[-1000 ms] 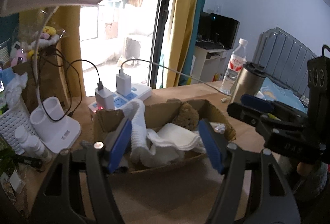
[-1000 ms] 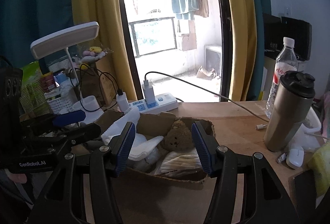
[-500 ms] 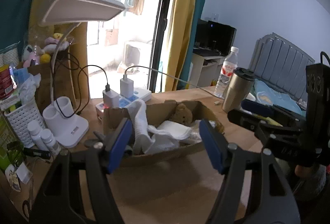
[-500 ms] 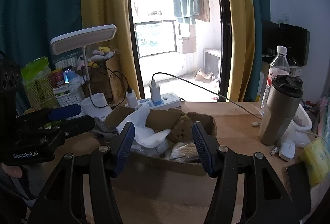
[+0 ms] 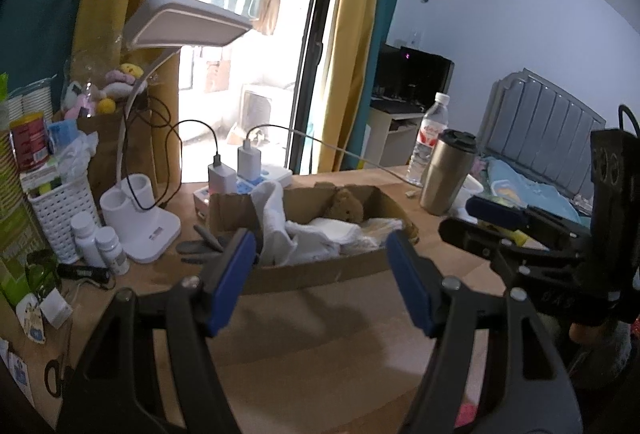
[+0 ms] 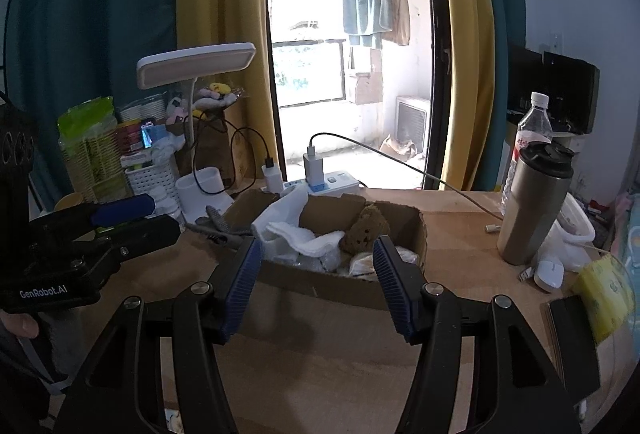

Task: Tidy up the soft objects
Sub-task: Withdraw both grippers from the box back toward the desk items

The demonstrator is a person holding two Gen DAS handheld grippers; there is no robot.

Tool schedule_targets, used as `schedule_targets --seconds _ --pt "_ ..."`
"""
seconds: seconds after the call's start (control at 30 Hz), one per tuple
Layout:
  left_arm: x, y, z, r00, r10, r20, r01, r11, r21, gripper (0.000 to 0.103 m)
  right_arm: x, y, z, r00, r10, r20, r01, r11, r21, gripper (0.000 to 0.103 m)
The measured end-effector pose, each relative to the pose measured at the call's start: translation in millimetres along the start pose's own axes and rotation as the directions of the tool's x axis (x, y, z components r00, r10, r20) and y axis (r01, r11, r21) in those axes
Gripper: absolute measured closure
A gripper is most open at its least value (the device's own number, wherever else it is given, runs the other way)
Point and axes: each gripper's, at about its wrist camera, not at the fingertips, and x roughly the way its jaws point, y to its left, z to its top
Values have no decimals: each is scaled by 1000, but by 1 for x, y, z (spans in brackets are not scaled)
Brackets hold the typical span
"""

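A cardboard box (image 5: 320, 268) (image 6: 332, 284) sits on the wooden desk. It holds white cloths (image 5: 280, 222) (image 6: 304, 234) and a small brown teddy bear (image 5: 346, 204) (image 6: 364, 232). A grey glove (image 5: 200, 240) (image 6: 218, 228) lies on the desk at the box's left end. My left gripper (image 5: 320, 286) is open and empty, in front of the box and apart from it. My right gripper (image 6: 318, 284) is open and empty, also in front of the box. Each gripper shows in the other's view, the right one (image 5: 500, 222) and the left one (image 6: 124, 218).
A white desk lamp (image 5: 140, 222) (image 6: 196, 70), power strip with chargers (image 5: 244, 180) (image 6: 316, 182), white basket (image 5: 64, 214) and small bottles (image 5: 100, 244) stand left and behind. A steel tumbler (image 5: 446, 172) (image 6: 536, 206) and water bottle (image 6: 528, 138) stand right, with a white mouse (image 6: 550, 274).
Both grippers have pulled back from the box and risen, so the box looks smaller and more bare desk shows in front. Both stay open.
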Motion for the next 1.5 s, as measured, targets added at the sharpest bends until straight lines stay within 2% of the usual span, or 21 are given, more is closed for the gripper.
schedule_targets --seconds 0.8,1.27,1.5 --pt "-41 -13 -41 1000 -9 -16 9 1000 8 33 -36 20 -43 1000 -6 -28 6 1000 1 41" --pt "-43 -14 -68 998 -21 -65 21 1000 -1 33 -42 20 -83 994 -14 -111 16 1000 17 41" --pt "-38 -15 -88 993 -25 -115 24 1000 -6 33 -38 26 -103 987 2 -161 1 1000 18 41"
